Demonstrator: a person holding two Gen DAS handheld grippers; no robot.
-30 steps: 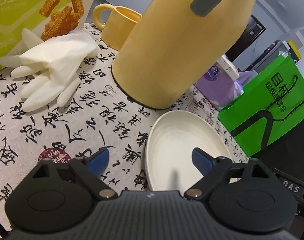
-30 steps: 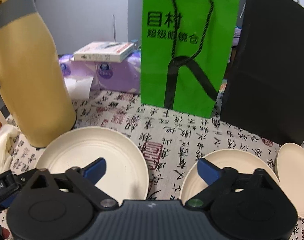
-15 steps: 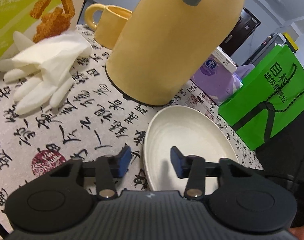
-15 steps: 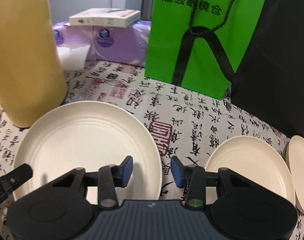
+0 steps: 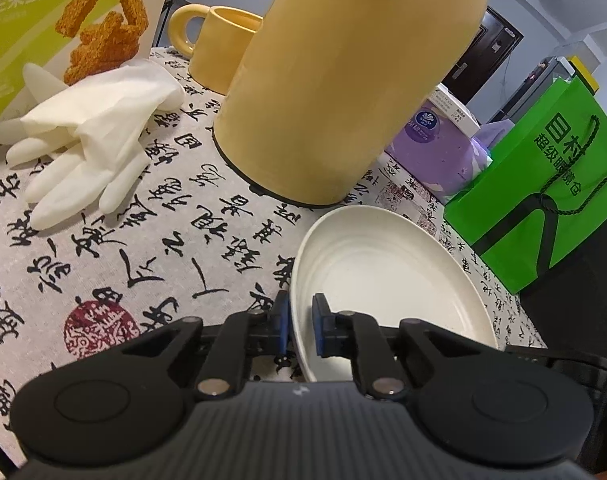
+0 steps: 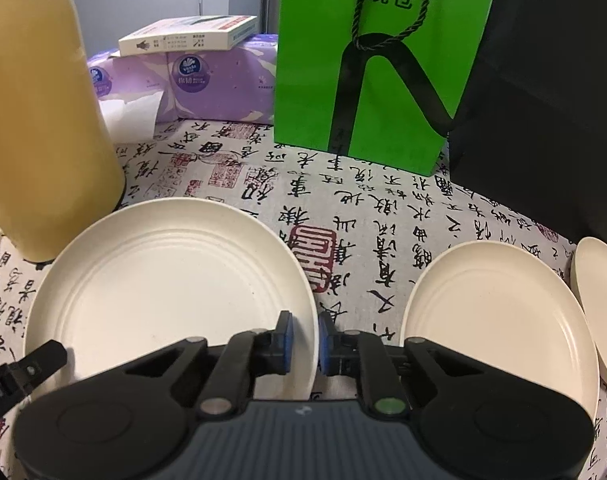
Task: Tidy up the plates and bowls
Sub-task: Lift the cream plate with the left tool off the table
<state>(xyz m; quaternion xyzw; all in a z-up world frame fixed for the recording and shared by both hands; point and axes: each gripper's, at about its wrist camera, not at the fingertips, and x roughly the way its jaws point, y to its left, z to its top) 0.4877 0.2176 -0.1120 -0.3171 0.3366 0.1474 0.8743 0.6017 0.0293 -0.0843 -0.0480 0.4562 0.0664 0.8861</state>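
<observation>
Left wrist view: the left gripper [image 5: 301,322] has just been closing and now clamps the near left rim of the large plate [image 5: 383,268], one blue pad outside the rim, the other inside. The plate lies on the calligraphy-print tablecloth [image 5: 151,240], just in front of the tall yellow jug [image 5: 343,92]. Behind the jug stands a yellow mug [image 5: 219,46]; to the left lie white gloves [image 5: 87,140] against a snack box [image 5: 43,20]. A purple tissue pack [image 5: 435,152] and a green bag [image 5: 543,200] stand to the right. Right wrist view: the right gripper [image 6: 305,340] has likewise just been closing and now grasps the near right rim of the same plate [image 6: 171,272], its pads on either side of the edge. A dark part of the left gripper shows at the plate's left edge. To the right, apart from this plate, lies a second plate [image 6: 499,304], and a third plate [image 6: 601,300] sits just beside it at the frame edge. Behind stand the green bag [image 6: 375,60], a black bag [image 6: 551,92] and the tissue pack [image 6: 207,80] with a flat box [image 6: 189,34] on top.
</observation>
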